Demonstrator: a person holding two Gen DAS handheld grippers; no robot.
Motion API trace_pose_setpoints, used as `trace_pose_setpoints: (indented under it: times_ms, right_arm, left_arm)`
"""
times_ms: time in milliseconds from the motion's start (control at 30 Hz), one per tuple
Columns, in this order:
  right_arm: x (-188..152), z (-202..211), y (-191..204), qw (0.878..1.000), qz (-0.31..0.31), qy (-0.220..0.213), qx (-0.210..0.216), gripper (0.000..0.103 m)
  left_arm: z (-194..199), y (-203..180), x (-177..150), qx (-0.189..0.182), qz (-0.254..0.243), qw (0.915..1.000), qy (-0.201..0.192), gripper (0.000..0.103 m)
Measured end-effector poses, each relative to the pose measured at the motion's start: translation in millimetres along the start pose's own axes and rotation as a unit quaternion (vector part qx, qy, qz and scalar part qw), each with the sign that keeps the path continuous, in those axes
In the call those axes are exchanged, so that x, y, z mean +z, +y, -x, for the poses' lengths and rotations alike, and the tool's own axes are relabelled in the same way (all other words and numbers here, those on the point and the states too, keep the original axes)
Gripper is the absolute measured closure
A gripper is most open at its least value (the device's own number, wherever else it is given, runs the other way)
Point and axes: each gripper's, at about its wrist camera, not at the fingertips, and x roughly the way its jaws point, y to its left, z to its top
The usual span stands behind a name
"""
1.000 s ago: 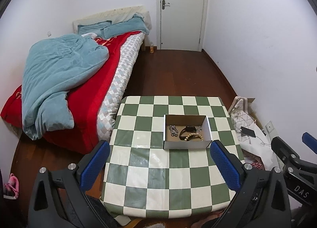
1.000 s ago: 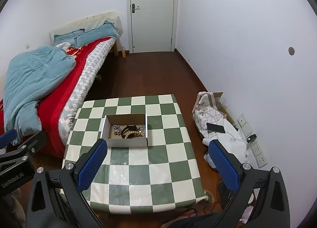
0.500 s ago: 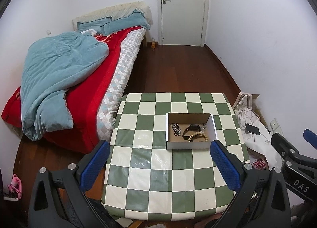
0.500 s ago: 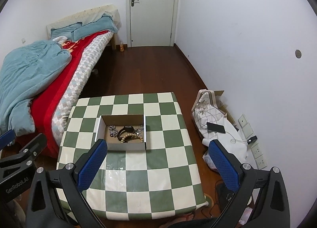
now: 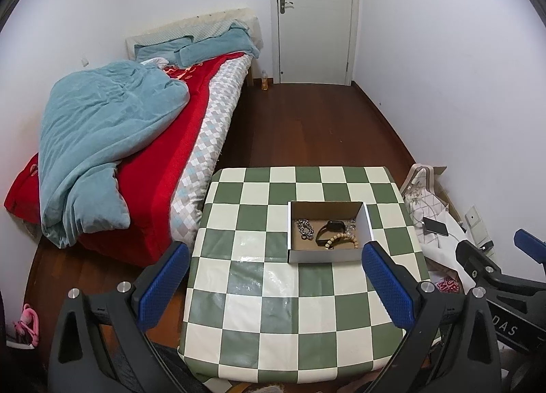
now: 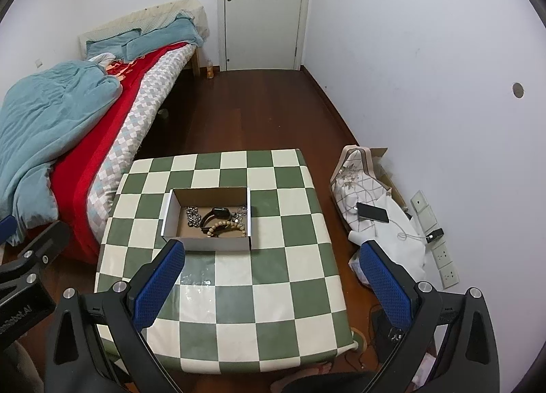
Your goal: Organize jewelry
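1. Cardboard box (image 5: 327,258), shallow, white outside, brown inside, open on top; it sits on the checkered table (image 5: 273,290), toward the far half.
2. Contents, all lying on the box floor: a silver chain (image 5: 304,228) at the left; a black smartwatch (image 5: 328,229) in the middle; a wooden bead bracelet (image 5: 343,239) touching the watch strap at the near side; a small silvery piece (image 5: 351,224) at the right, too small to identify.
3. The near wall of the box hides the front strip of its floor in both views.
4. Left gripper (image 5: 273,282): jaws spread wide, holding nothing, held above the table's near part; blue pads (image 5: 163,285) frame the box.
5. Right gripper (image 6: 271,282): jaws likewise spread and holding nothing; its body is cut off at the frame's bottom edge.
6. Surroundings: bed (image 5: 191,127) with a teal blanket (image 5: 102,140) left of the table; a phone (image 6: 372,212) on white bags by the right wall; a closed door (image 5: 314,14) at the far end.
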Motion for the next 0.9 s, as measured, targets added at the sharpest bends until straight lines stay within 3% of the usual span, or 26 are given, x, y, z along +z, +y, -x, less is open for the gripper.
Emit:
trace_pose_setpoints:
  times_ms: [900]
  right_arm:
    - [3.3,8.6,-0.4,1.0,0.006,-0.001,0.007,0.0]
  left_arm:
    - [6.7,-1.6,-5.0,-0.003,-0.003,1.0,-0.003,0.0]
